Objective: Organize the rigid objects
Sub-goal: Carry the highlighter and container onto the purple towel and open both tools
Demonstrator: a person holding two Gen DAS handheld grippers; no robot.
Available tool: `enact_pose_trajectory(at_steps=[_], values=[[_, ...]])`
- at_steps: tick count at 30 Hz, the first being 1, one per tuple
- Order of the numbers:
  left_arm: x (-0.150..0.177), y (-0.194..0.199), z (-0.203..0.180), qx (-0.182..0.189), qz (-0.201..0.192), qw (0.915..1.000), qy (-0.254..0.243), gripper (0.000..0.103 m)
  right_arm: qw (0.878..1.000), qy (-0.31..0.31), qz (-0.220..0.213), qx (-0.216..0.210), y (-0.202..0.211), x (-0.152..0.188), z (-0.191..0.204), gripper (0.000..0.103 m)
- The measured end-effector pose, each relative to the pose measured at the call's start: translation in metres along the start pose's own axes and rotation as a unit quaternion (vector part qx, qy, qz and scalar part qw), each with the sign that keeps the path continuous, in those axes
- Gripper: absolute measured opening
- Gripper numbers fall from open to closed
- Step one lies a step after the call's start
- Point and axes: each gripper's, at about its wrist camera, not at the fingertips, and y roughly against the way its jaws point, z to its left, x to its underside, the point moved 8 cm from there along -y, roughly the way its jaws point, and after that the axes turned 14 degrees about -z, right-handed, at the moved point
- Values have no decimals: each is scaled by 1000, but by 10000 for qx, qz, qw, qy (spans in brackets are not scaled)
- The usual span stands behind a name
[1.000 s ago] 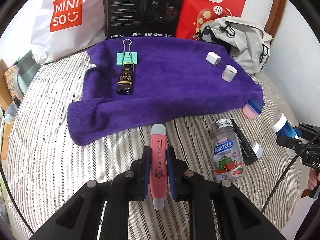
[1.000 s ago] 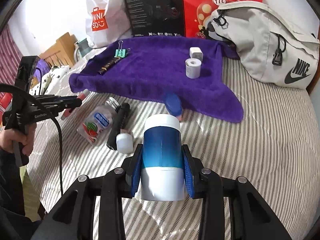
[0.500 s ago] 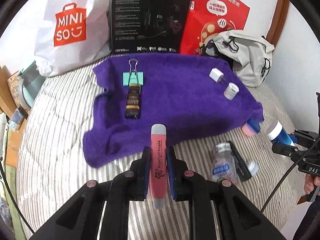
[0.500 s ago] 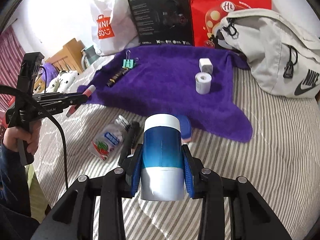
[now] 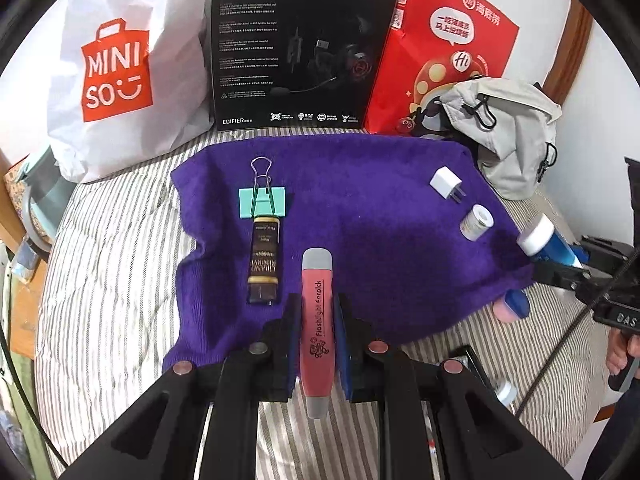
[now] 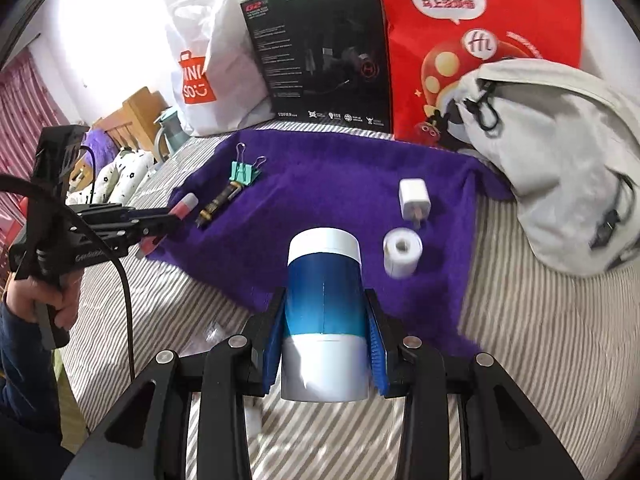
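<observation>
Having advanced since the earlier frame, both grippers now hang over the fuzzy purple towel (image 5: 360, 208) on the striped bedding. Left gripper (image 5: 316, 320): clamped on a slim pink plastic flashlight pen (image 5: 318, 320), beside the black-and-gold lighter (image 5: 264, 264). Right gripper (image 6: 324, 320): clamped on a smooth blue-and-white cylindrical bottle (image 6: 324, 296), near the white tape roll (image 6: 402, 252).

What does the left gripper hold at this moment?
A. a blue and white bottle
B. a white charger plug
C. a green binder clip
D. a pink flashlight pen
D: the left gripper is shut on the pink flashlight pen, while the green binder clip and white charger plug lie on the purple towel, and the blue and white bottle is in the right gripper.
</observation>
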Motion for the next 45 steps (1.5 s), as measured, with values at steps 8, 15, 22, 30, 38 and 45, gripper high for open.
enact_pose_trajectory(at_steps=[8,15,22,30,38,45], values=[[-7,-26,8,23,123,9999,51,16,9992,154,368,95,-53,-3,-12,36],[-4,-44,7,52,257,9997,13,16,9980,221,545,211,-77,3,-18,36],[-2,-62,8,91,327,9994,65,16,9974,356,537,323,-89,4,-21,37],[-1,-77,8,5,418,9991,-36,16,9956,712,560,230,-90,6,-16,45],[-6,-87,7,-36,436,9990,-132,16,9948,649,779,121,-82,12,-17,52],[-4,-85,5,-95,353,9990,-246,16,9950,526,803,270,-60,18,-25,52]])
